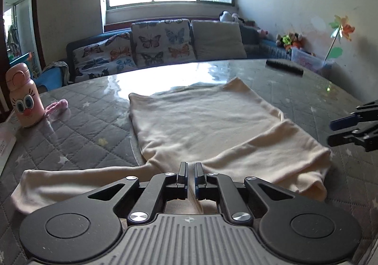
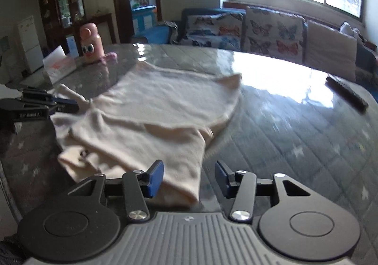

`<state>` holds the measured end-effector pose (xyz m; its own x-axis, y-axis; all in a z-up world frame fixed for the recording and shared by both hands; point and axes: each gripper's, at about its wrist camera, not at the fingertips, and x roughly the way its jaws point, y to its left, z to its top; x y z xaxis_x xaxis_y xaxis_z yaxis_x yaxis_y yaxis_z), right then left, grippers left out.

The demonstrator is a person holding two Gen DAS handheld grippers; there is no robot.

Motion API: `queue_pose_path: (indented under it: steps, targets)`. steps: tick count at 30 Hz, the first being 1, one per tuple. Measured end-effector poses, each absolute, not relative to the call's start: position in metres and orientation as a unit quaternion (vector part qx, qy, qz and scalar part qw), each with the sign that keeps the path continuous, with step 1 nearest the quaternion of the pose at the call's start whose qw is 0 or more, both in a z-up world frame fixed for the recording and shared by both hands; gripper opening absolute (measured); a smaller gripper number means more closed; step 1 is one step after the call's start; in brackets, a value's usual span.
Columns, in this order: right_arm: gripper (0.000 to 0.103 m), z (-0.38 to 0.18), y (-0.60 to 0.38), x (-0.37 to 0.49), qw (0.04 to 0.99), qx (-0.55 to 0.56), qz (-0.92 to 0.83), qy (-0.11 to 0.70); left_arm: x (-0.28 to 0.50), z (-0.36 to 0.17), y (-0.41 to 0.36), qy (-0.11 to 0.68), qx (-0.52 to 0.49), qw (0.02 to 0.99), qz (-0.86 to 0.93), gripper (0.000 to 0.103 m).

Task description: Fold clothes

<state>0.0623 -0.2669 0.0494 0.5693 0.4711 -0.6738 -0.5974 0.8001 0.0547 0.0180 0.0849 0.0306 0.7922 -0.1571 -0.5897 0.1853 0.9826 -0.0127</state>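
A cream long-sleeved top lies flat on the quilted grey table. One sleeve is folded over its near right part; the other sleeve trails out to the near left. My left gripper is shut, low over the fabric at the top's near edge; whether it pinches cloth is hidden. My right gripper is open, its jaws either side of the folded sleeve's near corner. The top also shows in the right wrist view. The right gripper appears at the right edge of the left wrist view, and the left gripper at the left of the right wrist view.
A pink cartoon-face bottle and a small pink object stand at the table's left. A black remote lies at the far right. A paper box sits near the bottle. A sofa with butterfly cushions is beyond the table.
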Motion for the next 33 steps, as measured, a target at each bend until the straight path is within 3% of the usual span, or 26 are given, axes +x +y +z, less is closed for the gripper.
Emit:
queue_pose_path:
  steps: [3,6,13,25,27,28,33]
  targets:
    - [0.03,0.049,-0.253,0.076,0.882,-0.09,0.308,0.345,0.02,0.032,0.075,0.304,0.023,0.946,-0.11,0.007]
    - [0.024,0.041,-0.238,0.093,0.88,-0.091,0.31,0.347,0.028,0.024,0.064,0.314,0.021,0.941,-0.124,0.007]
    - [0.023,0.02,-0.219,0.114,0.879,-0.095,0.305,0.354,0.043,-0.002,0.064,0.351,0.02,0.93,-0.105,0.007]
    - [0.025,0.021,-0.206,0.104,0.879,-0.103,0.314,0.344,0.042,0.002,0.08,0.347,0.0,0.934,-0.088,0.01]
    - [0.029,0.02,-0.201,0.099,0.876,-0.106,0.321,0.345,0.039,0.003,0.084,0.345,-0.005,0.935,-0.086,0.031]
    - [0.034,0.019,-0.197,0.095,0.874,-0.111,0.326,0.344,0.036,0.005,0.086,0.341,-0.004,0.937,-0.08,0.049]
    - [0.041,0.021,-0.176,0.074,0.862,-0.136,0.36,0.331,0.021,0.01,0.105,0.33,-0.018,0.942,-0.056,0.053]
